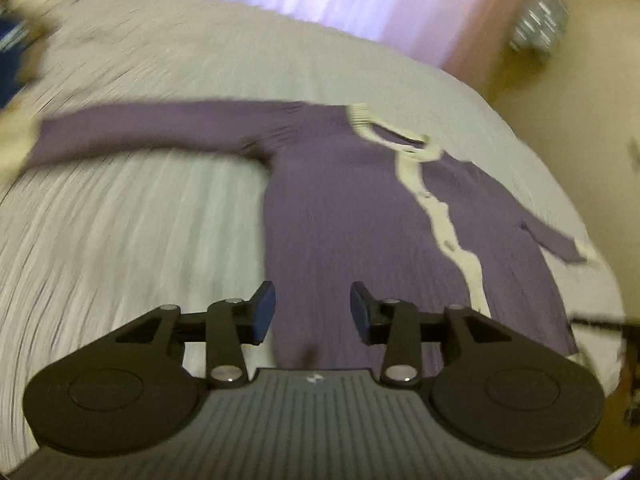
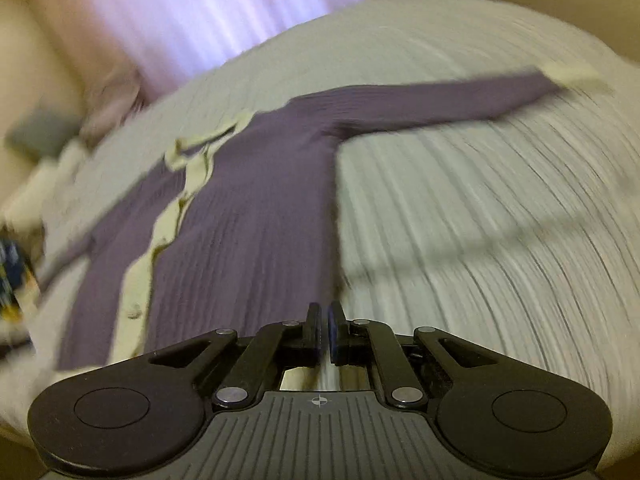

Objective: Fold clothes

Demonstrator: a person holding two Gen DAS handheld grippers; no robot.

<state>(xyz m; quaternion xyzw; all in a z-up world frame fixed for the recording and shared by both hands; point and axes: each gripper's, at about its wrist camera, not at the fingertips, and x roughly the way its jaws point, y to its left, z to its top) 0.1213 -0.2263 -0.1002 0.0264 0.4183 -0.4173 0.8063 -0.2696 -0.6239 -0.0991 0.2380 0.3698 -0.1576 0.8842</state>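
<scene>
Lying spread flat on the bed (image 1: pixel 120 220), the purple cardigan (image 1: pixel 340 208) is best folded sleeves first, once the released, empty left gripper (image 1: pixel 312 312) and clenched, empty right gripper (image 2: pixel 324 332) are lowered.

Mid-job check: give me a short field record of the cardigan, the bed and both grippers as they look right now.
garment: purple cardigan, cream button band, lying flat and face up
sleeves: both spread outward, unfolded
surface: pale ribbed bedspread
left gripper: open, nothing between the fingers, above the hem end
right gripper: shut, no cloth visibly held, at the cardigan's hem edge
fold progress: none visible
image quality: motion blur in both views
</scene>
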